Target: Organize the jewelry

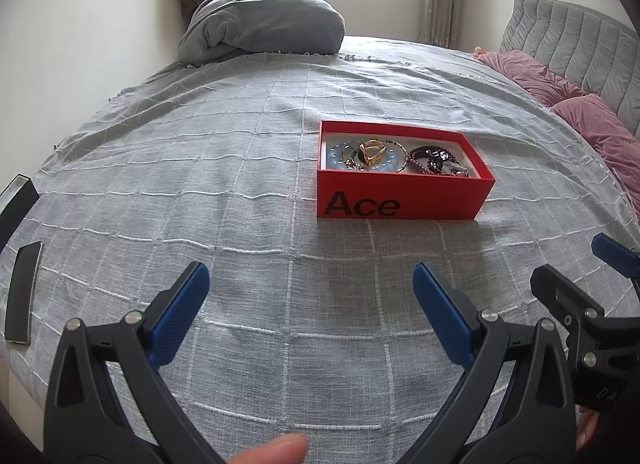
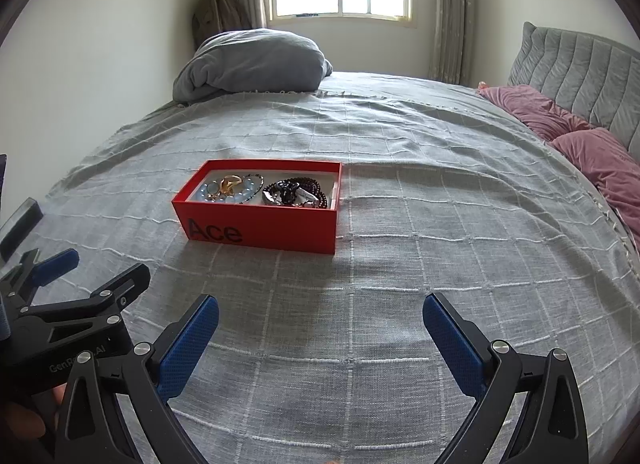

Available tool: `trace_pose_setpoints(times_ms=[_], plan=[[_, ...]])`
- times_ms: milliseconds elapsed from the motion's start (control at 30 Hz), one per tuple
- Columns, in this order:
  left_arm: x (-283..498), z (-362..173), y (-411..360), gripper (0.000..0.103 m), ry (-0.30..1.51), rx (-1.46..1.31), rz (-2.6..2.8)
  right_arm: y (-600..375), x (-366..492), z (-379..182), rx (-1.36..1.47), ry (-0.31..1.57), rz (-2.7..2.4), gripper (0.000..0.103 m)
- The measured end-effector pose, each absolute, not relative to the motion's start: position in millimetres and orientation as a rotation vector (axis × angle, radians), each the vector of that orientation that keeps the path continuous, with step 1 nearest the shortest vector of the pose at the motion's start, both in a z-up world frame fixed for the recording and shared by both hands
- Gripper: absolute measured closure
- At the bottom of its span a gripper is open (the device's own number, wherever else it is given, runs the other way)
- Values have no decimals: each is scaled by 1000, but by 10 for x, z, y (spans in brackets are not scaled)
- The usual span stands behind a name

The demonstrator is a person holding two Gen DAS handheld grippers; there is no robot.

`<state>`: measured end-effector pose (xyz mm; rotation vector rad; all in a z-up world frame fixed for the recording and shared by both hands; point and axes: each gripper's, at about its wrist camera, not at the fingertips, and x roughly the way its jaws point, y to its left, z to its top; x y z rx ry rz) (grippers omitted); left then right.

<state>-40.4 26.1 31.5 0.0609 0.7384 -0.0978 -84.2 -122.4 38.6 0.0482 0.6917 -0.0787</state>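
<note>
While both grippers' ribbed blue fingers (image 1: pixel 184 304) gape empty, beaded bracelets (image 2: pixel 294 191) fill the rectangular red box (image 2: pixel 264 229).

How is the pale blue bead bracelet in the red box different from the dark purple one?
The pale blue bracelet has big, light, see-through beads; the dark purple bracelet has small, nearly black beads. The blue one lies at the box's left end, above the "Ace" lettering, with a gold piece on top of it; the purple one lies at the right end, tangled with other dark pieces. Both are bead loops lying inside the red box.
</note>
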Motion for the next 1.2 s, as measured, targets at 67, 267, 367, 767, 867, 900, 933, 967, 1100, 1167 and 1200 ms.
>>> trace_pose_setpoints(times_ms=[67,267,367,767,867,900,933,967,1100,1167,1200], plan=[[-407,314,256,2,738,63,-100,-1224,-843,382,46,694,-78,0],[-413,318,257,2,737,62,-103,-1220,-835,380,44,695,-77,0],[-413,319,244,2,738,63,-107,-1221,-835,380,43,695,-77,0],[-423,322,216,2,733,76,-105,-1215,-834,373,40,695,-76,0],[-417,325,218,2,730,77,-104,-1214,-834,373,40,695,-76,0],[-414,326,217,2,729,79,-104,-1215,-836,367,40,696,-76,0],[-415,324,211,2,727,81,-104,-1214,-836,363,40,696,-76,0],[-418,325,207,2,725,82,-104,-1214,-836,363,40,696,-76,0],[-425,324,193,2,722,90,-104,-1213,-835,363,40,696,-76,0],[-419,324,191,2,723,91,-104,-1213,-835,364,40,697,-76,0],[-416,323,191,2,724,91,-105,-1214,-836,363,40,697,-76,0]])
